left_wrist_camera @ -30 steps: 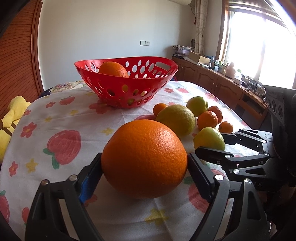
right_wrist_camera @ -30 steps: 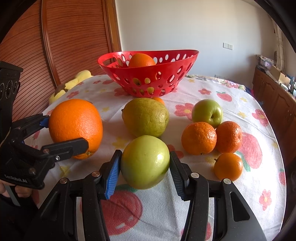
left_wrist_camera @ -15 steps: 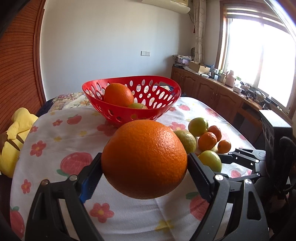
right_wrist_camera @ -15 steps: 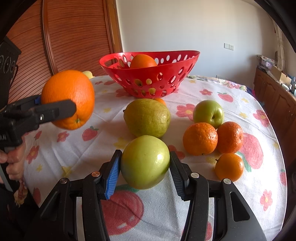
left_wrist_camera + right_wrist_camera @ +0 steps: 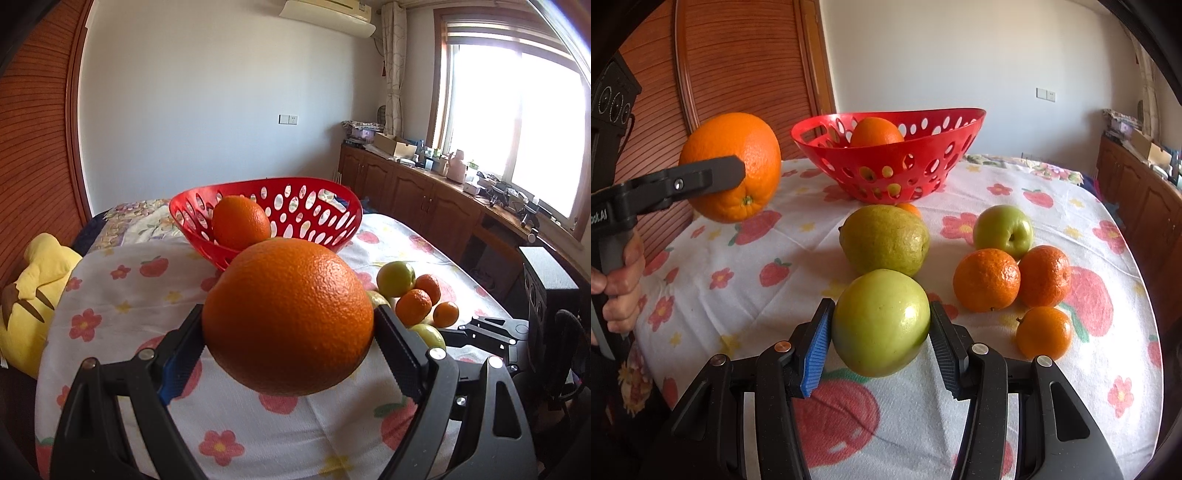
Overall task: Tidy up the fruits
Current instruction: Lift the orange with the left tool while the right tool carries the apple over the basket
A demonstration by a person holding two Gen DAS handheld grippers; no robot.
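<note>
My left gripper [image 5: 288,343] is shut on a large orange [image 5: 288,317] and holds it in the air above the table, short of the red perforated basket [image 5: 314,218]; it also shows in the right wrist view [image 5: 731,166]. The basket [image 5: 942,147] holds another orange [image 5: 875,131]. My right gripper [image 5: 881,343] is shut on a green apple [image 5: 881,321] just above the cloth. On the table lie a big green pear-like fruit [image 5: 882,240], a second green apple [image 5: 1003,230] and three small oranges [image 5: 986,278].
The round table has a white cloth with strawberry and flower prints [image 5: 738,277]. A yellow plush toy [image 5: 33,295] lies at its left edge. Wooden cabinets [image 5: 424,199] line the right wall under a window. A wooden door [image 5: 738,55] stands behind on the left.
My left gripper has lifted the large orange off the cloth and raised it toward the basket. My right gripper has stayed shut on the green apple with hardly any movement.
</note>
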